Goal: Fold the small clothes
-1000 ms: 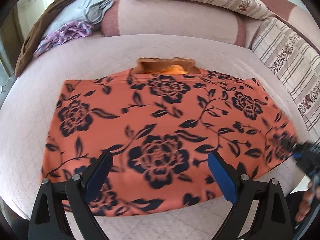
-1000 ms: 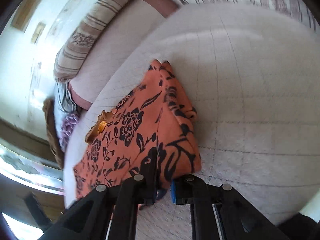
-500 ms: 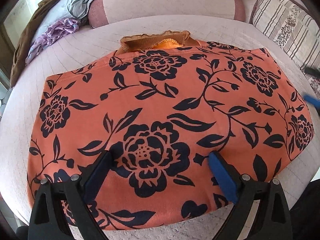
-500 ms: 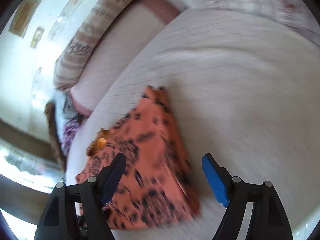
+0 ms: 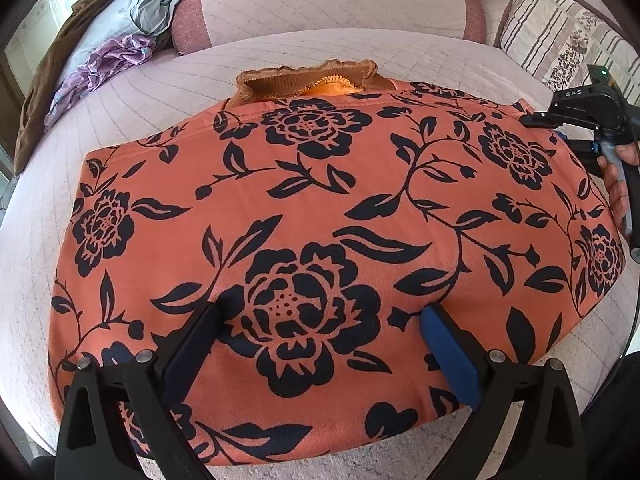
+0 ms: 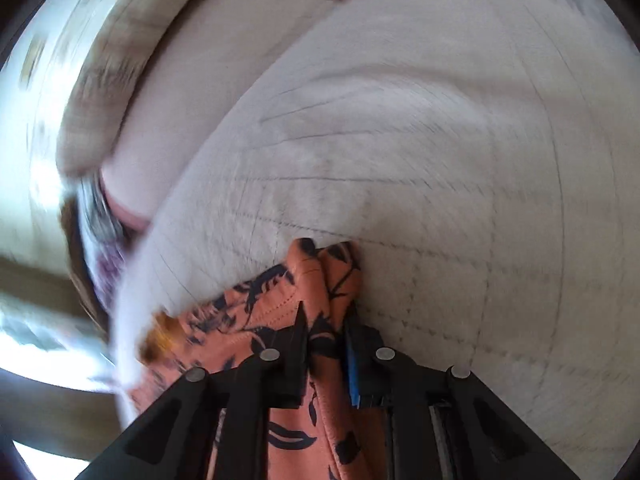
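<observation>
While the right gripper (image 6: 326, 356) is closing on the orange floral garment's (image 5: 320, 208) far corner, the left gripper (image 5: 320, 344), spread wide, should pin the middle flat.

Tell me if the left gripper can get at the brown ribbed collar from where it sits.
Probably yes: the left gripper is open, resting on the floral garment, with only flat cloth before the brown ribbed collar.

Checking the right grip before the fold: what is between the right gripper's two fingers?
A bunched edge of the orange floral garment sits between the closing fingers of the right gripper, as the right wrist view shows.
</observation>
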A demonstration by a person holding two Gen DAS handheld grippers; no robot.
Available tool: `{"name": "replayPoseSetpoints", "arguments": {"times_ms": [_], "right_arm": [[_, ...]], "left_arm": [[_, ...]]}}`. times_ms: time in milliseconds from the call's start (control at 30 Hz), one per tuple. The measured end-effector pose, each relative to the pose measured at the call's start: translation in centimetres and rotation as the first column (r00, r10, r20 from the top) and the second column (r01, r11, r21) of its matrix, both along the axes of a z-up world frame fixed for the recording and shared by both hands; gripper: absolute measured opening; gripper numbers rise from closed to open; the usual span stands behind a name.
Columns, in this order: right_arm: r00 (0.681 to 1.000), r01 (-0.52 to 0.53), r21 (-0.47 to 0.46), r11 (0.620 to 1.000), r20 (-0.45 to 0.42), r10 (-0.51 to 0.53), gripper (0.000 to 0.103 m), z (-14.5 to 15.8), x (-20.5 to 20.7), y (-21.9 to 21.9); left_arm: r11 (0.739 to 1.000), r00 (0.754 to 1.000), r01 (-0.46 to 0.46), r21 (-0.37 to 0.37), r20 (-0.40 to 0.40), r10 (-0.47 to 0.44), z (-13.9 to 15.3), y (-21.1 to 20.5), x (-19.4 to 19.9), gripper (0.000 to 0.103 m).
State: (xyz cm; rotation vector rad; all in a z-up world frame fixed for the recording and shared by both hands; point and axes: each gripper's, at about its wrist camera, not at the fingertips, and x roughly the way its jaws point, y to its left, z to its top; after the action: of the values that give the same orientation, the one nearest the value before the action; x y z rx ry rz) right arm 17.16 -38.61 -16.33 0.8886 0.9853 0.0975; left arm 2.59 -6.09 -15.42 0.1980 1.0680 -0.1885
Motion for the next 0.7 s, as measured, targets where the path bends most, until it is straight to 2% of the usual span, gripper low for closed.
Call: {"name": "replayPoseSetpoints", "arguments": {"times_ms": [67,167,267,367,400,533,633,700], "right_arm": [[1.000,0.028,0.014,1.000,-0.005,-0.028,0.023,0.3,-0.7,-0.2],[1.000,0.028,-0.060,0.998,0.013,-0.027,0.025,2.8,-2.2,0.5],[0.996,-0.002,-0.124,0.992,0.092,0.013,0.025,6.0,-5.4,2.2],[0.986,-0.074,-0.103,0.992,0.142,0.088,0.025,7.4,-8.9,4.5],[0.983,-0.106,-0.087,0.991,0.138,0.118,0.025,7.3,-9.9,5.3],[0.985,-0.129,-0.069,0.989,0.104,0.136,0.025,5.5,-12.7,6.5],[0.997,-0.077,-0.055,0.996,0.025,0.078,0.023,2.4,-13.0,5.2],[1.000,-0.002,0.076,0.997,0.016,0.001,0.023,1.3,-13.6,3.3]], "left_arm": [[1.000,1.000,0.003,-0.002,-0.004,-0.003,0.0,0.0,0.1,0.100],[1.000,1.000,0.001,-0.007,-0.002,-0.001,0.0,0.0,0.1,0.100],[1.000,1.000,-0.004,-0.011,-0.001,0.004,0.3,0.0,0.0,0.100],[0.998,1.000,-0.022,-0.056,-0.006,0.022,1.5,0.7,-0.6,0.100],[0.997,0.999,-0.030,-0.067,0.008,0.031,2.2,1.2,-1.1,0.100],[0.996,0.995,-0.063,-0.061,0.074,0.067,4.1,3.5,-2.9,0.100],[0.993,0.992,-0.107,-0.043,0.067,0.110,4.2,5.5,-3.3,0.100],[0.989,0.988,-0.138,-0.044,0.064,0.141,4.2,6.8,-3.3,0.100]]}}
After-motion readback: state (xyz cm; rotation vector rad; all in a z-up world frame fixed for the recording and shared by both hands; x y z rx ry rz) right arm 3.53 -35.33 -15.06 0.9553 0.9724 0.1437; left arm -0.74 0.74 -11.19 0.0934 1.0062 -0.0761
